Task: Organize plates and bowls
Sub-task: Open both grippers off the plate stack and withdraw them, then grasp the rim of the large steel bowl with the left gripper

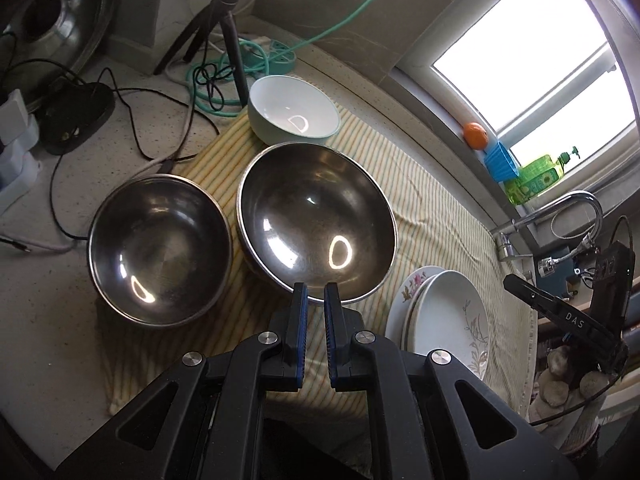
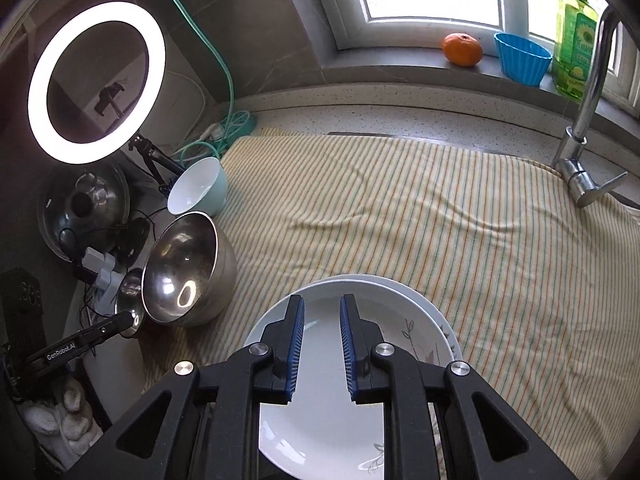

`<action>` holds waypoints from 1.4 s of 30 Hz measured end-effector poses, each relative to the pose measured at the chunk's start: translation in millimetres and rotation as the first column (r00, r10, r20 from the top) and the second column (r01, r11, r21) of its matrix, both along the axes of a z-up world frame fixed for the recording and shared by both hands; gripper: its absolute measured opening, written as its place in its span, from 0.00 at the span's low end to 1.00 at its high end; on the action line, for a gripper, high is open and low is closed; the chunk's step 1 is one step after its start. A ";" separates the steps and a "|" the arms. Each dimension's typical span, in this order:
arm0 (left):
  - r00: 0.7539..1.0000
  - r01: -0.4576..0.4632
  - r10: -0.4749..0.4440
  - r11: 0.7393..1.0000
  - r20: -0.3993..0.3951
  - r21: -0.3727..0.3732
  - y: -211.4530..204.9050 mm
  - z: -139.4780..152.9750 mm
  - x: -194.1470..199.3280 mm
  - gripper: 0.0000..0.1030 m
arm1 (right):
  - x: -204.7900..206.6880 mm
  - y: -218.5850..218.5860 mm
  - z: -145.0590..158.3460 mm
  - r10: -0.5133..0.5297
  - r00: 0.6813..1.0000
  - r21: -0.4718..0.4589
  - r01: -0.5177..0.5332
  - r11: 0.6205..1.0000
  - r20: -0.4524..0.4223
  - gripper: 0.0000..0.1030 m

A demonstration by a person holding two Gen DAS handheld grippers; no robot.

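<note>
Steel bowl [image 1: 316,220] rim just beyond narrowly parted left claw [image 1: 316,292]

Your speckled counter [image 2: 400,108] carried a striped cloth [image 2: 440,220]; on it sat two steel bowls [image 1: 316,224], a pale green bowl [image 1: 294,110] and stacked plates [image 1: 448,316]

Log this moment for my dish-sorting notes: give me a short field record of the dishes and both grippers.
steel bowls: larger steel bowl and smaller steel bowl, side by side, upright
ceramic bowl: pale green bowl, behind the steel ones
plates: stack of white plates, floral print
surface: striped cloth
left gripper: jaws slightly apart, at larger bowl's near rim, holding nothing
right gripper: open, above the plates
</note>
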State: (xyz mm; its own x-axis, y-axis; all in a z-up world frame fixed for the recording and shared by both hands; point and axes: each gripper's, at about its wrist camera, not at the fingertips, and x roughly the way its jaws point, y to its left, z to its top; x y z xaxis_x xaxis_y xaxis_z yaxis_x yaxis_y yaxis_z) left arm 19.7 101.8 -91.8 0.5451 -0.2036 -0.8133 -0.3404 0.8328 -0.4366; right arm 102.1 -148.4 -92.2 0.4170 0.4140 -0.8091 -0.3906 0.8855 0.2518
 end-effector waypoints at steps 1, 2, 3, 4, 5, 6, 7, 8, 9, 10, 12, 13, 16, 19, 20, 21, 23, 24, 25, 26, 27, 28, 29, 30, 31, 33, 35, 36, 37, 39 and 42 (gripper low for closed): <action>1.000 -0.015 0.015 1.000 0.002 0.002 4.7 1.3 -2.1 0.07 | 3.0 5.9 1.1 0.018 1.000 0.003 -0.018 1.000 -0.006 0.16; 1.000 -0.031 0.031 1.000 0.004 0.000 8.7 2.4 -4.0 0.07 | 5.9 11.3 2.4 0.035 0.999 0.005 -0.035 0.999 -0.011 0.16; 0.999 -0.046 0.046 0.999 0.006 -0.006 11.4 2.6 -7.8 0.07 | 8.7 17.2 3.5 0.055 0.998 0.005 -0.054 0.999 -0.015 0.16; 0.998 -0.058 0.058 0.998 0.007 -0.014 14.1 2.6 -9.6 0.10 | 11.4 23.5 4.6 0.075 0.997 0.004 -0.074 0.997 -0.017 0.16; 0.997 -0.071 0.071 0.997 0.005 -0.023 16.3 1.9 -11.2 0.12 | 13.7 30.1 5.7 0.095 0.995 0.001 -0.095 0.996 -0.018 0.16; 0.997 -0.082 0.082 0.996 0.002 -0.030 17.9 0.7 -11.7 0.12 | 15.8 36.7 6.3 0.115 0.993 -0.001 -0.115 0.993 -0.020 0.16; 0.996 -0.087 0.087 0.996 0.000 -0.033 19.1 -0.4 -12.4 0.12 | 18.3 43.9 6.6 0.133 0.991 -0.002 -0.133 0.991 -0.023 0.16; 0.996 -0.090 0.090 0.996 -0.001 -0.027 19.6 -0.7 -12.1 0.12 | 20.7 50.2 6.9 0.150 0.988 -0.002 -0.150 0.989 -0.027 0.16; 0.995 -0.098 0.098 0.995 -0.003 -0.015 20.3 -0.2 -10.9 0.12 | 22.8 56.2 7.1 0.167 0.985 0.000 -0.167 0.986 -0.031 0.16; 0.994 -0.105 0.105 0.994 -0.001 -0.007 22.4 0.3 -10.0 0.12 | 24.5 62.8 6.8 0.183 0.983 -0.003 -0.183 0.983 -0.032 0.16; 0.993 -0.117 0.117 0.993 0.004 0.009 27.0 2.5 -6.5 0.12 | 26.8 74.5 5.0 0.210 0.977 -0.011 -0.210 0.978 -0.033 0.16; 0.993 -0.121 0.121 0.992 0.005 0.017 29.0 3.5 -4.9 0.12 | 27.9 80.1 3.1 0.223 0.974 -0.011 -0.223 0.975 -0.039 0.16; 0.992 -0.123 0.122 0.992 0.006 0.030 31.5 4.5 -0.4 0.12 | 32.3 93.7 -4.8 0.251 0.966 -0.009 -0.252 0.968 -0.062 0.16; 0.992 -0.125 0.125 0.991 -0.004 0.056 31.1 0.5 6.5 0.12 | 38.5 106.5 -13.4 0.267 0.960 -0.013 -0.269 0.963 -0.084 0.16; 0.992 -0.124 0.125 0.990 -0.008 0.066 30.5 -1.4 9.0 0.12 | 41.1 110.6 -16.9 0.274 0.957 -0.007 -0.276 0.961 -0.100 0.16; 0.992 -0.123 0.124 0.990 -0.013 0.075 29.4 -3.4 11.4 0.12 | 43.2 113.3 -20.4 0.274 0.955 -0.006 -0.277 0.961 -0.111 0.16; 0.993 -0.118 0.120 0.989 -0.021 0.085 28.1 -6.6 15.7 0.12 | 45.4 120.4 -26.0 0.280 0.952 -0.012 -0.284 0.959 -0.120 0.16; 0.993 -0.116 0.119 0.989 -0.027 0.095 27.4 -8.2 17.9 0.12 | 46.0 124.0 -28.2 0.285 0.951 -0.022 -0.290 0.957 -0.119 0.16; 0.992 -0.116 0.120 0.988 -0.032 0.103 26.9 -9.5 19.9 0.12 | 46.8 127.2 -30.6 0.286 0.951 -0.033 -0.292 0.956 -0.117 0.16; 0.992 -0.117 0.121 0.987 -0.033 0.108 26.8 -10.4 20.9 0.12 | 48.3 129.9 -33.2 0.287 0.950 -0.039 -0.293 0.955 -0.120 0.16; 0.992 -0.116 0.121 0.987 -0.035 0.111 26.5 -10.7 21.7 0.12 | 50.3 133.1 -36.4 0.286 0.950 -0.044 -0.293 0.955 -0.127 0.16; 0.992 -0.116 0.121 0.987 -0.035 0.115 26.5 -10.7 22.6 0.12 | 52.3 135.1 -39.0 0.285 0.950 -0.049 -0.293 0.955 -0.131 0.16; 0.992 -0.116 0.121 0.985 -0.035 0.127 26.3 -10.4 23.5 0.12 | 54.2 136.3 -41.0 0.284 0.950 -0.049 -0.292 0.955 -0.133 0.16; 0.992 -0.115 0.121 0.983 -0.036 0.141 25.9 -10.2 24.6 0.12 | 55.8 137.3 -42.6 0.284 0.949 -0.047 -0.292 0.955 -0.137 0.16; 0.992 -0.115 0.122 0.982 -0.037 0.150 26.4 -10.1 26.4 0.12 | 57.3 138.1 -43.9 0.284 0.948 -0.040 -0.292 0.956 -0.143 0.16; 0.992 -0.113 0.120 0.982 -0.042 0.148 27.4 -11.1 28.3 0.12 | 59.3 140.4 -46.1 0.286 0.947 -0.040 -0.295 0.955 -0.149 0.16; 0.992 -0.110 0.119 0.981 -0.047 0.158 27.8 -12.3 30.7 0.12 | 61.0 142.5 -47.9 0.289 0.945 -0.043 -0.299 0.953 -0.151 0.16; 0.992 -0.109 0.118 0.982 -0.050 0.157 27.8 -13.1 32.2 0.12 | 61.5 143.1 -48.9 0.291 0.944 -0.041 -0.301 0.953 -0.156 0.16; 0.992 -0.107 0.117 0.982 -0.054 0.157 28.1 -14.4 33.6 0.12 | 62.0 143.9 -50.1 0.293 0.943 -0.041 -0.303 0.952 -0.160 0.16; 0.992 -0.102 0.113 0.981 -0.061 0.166 27.6 -16.2 35.6 0.12 | 62.7 145.0 -52.3 0.293 0.942 -0.049 -0.304 0.951 -0.162 0.16; 0.991 -0.093 0.108 0.979 -0.076 0.181 26.7 -19.3 39.2 0.12 | 63.7 146.8 -55.4 0.297 0.940 -0.056 -0.310 0.949 -0.167 0.16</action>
State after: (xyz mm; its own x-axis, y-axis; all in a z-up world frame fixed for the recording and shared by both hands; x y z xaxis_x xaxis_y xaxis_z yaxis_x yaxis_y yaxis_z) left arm 59.0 128.5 -111.1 0.4830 -0.0007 -0.8756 -0.4555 0.8539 -0.2519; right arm 165.9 -1.6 -147.6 0.1490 0.4323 -0.8893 -0.6058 0.7508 0.2634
